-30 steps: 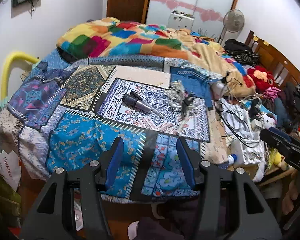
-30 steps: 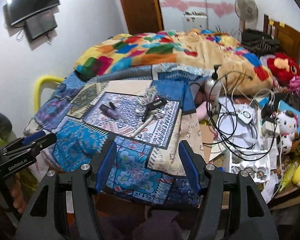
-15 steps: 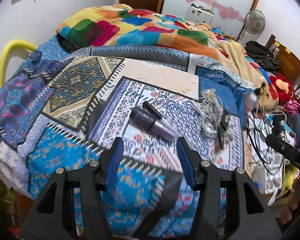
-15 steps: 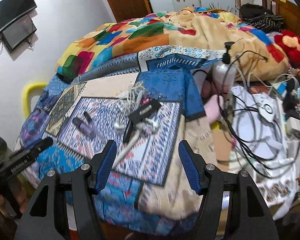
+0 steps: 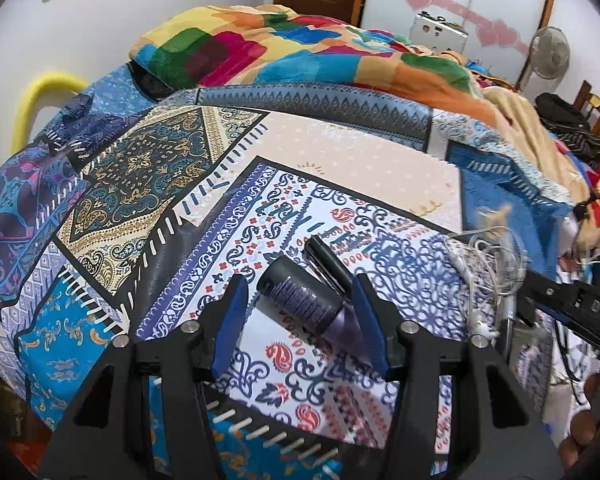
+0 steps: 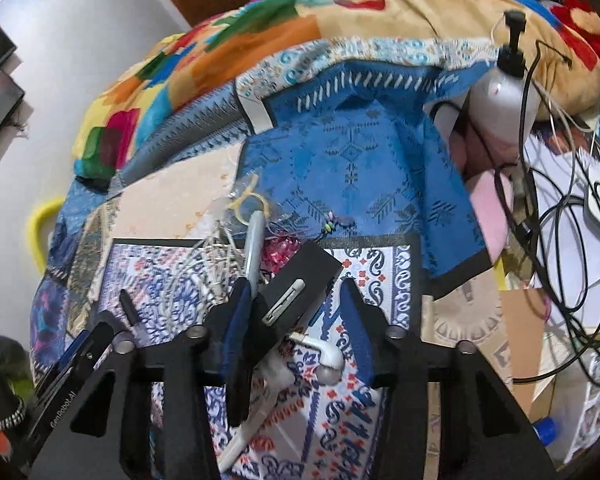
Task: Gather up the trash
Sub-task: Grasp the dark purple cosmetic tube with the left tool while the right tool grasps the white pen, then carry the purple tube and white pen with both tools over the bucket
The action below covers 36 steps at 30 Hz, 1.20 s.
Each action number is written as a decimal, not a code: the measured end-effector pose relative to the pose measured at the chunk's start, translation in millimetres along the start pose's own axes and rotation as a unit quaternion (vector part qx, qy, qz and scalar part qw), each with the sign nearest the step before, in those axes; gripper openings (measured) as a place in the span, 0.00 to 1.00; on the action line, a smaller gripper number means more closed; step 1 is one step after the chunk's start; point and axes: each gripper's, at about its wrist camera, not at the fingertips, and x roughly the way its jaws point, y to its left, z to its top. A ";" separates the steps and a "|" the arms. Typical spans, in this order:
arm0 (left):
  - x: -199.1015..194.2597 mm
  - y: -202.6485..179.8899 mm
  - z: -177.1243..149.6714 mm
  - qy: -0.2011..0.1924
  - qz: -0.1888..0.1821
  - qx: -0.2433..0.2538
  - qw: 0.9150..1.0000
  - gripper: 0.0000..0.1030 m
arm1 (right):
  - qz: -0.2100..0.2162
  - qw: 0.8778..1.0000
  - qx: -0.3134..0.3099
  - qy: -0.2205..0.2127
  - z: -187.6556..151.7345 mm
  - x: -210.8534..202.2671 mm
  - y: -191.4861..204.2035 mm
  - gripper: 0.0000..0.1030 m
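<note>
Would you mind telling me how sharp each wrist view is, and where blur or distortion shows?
Left wrist view: patchwork bedspread and dark tube fairly sharp, tangled white cables smeared, fisheye bending the edges. Right wrist view: motion blur overall, black box and pump bottle soft, corners dark.

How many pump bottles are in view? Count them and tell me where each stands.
1. The pump bottle stands upright at the bed's right edge, beside the blue cloth, black cables crossing it. Others may be hidden in clutter.
</note>
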 end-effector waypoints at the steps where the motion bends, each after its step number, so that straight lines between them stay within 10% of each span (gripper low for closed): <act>1: 2.6 -0.3 -0.3 0.000 0.001 -0.002 1.000 0.47 | -0.001 1.000 0.001 0.000 -0.5 2.6 2.4 0.36; 11: -1.4 7.2 -8.8 0.001 -0.030 0.009 1.000 0.44 | -0.024 0.998 -0.061 -0.017 -11.3 -7.6 -2.2 0.10; 36: -112.9 5.4 -20.1 -0.031 -0.107 0.060 0.992 0.26 | -0.002 0.990 -0.112 -0.089 -20.4 -98.6 31.7 0.09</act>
